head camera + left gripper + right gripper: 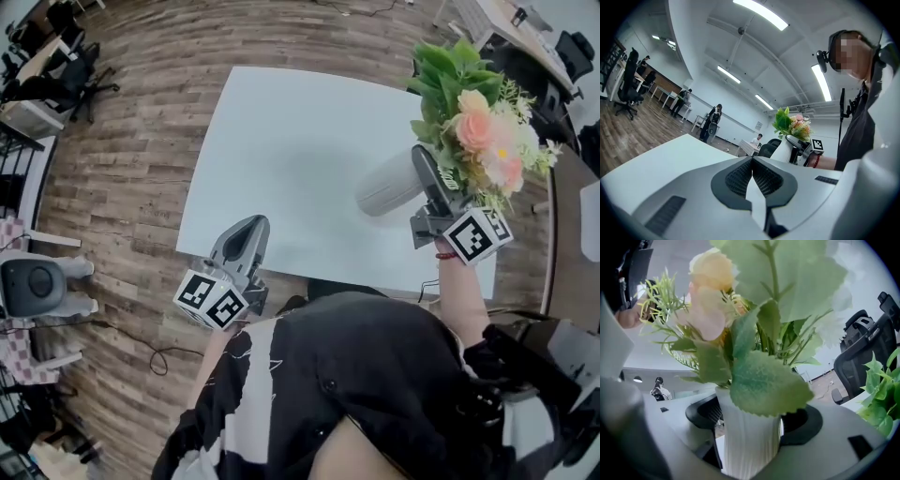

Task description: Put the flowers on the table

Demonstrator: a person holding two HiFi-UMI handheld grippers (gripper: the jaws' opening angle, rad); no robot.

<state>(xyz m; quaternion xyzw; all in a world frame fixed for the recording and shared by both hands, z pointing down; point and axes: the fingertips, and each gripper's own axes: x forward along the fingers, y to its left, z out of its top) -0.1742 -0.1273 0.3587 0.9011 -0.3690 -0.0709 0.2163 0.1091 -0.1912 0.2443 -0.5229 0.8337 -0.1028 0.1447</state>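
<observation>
While the vase point(389, 185) is not yet set down, the flowers point(478, 131) hang over the counter point(281, 150).
The right gripper point(431, 192) squeezes the vase from both sides so it cannot slip, above the counter's right side; the left gripper point(248, 230) is closed on nothing, out of the way by the front edge.

text: none legible | numbers, brands: none | codes: black-and-white square patterns, no letters, on left cube point(209, 300) of left gripper point(251, 225) at the table's point(300, 141) near edge, and on right cube point(476, 235) of right gripper point(420, 161) at its right end | wall sheet point(758, 124) beyond the table: too small to read
</observation>
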